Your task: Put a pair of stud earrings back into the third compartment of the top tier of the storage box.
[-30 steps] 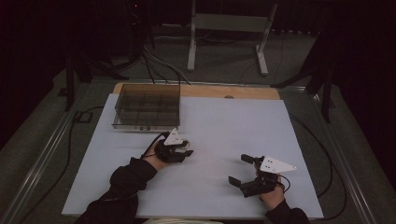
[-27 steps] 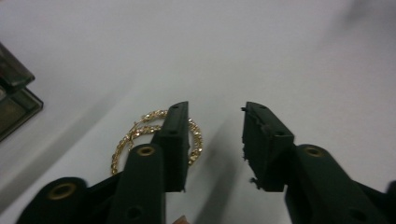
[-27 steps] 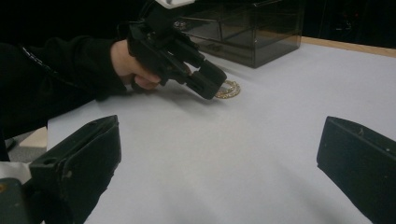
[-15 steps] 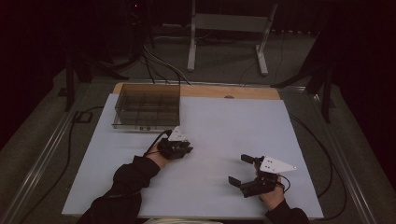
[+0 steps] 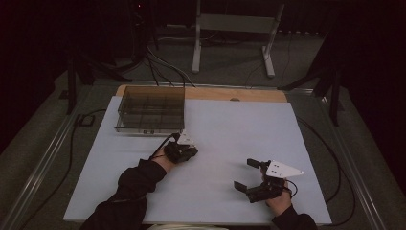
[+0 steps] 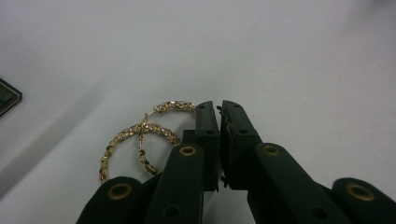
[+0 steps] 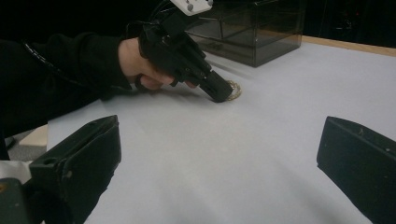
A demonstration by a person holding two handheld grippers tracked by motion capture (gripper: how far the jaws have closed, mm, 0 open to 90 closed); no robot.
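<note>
White tabletop (image 6: 303,60) bears sparkly gold hoop earrings (image 6: 140,140) beside pressed-together left tongs (image 6: 219,109).

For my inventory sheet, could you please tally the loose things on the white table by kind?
Gold hoop earrings: 2, overlapping, beside the shut left hand-held gripper
Clear divided box: 1
Total: 3

White table (image 5: 220,191) — gold hoop earrings (image 6: 140,140), dark clear compartment box (image 5: 151,109) on it.
</note>
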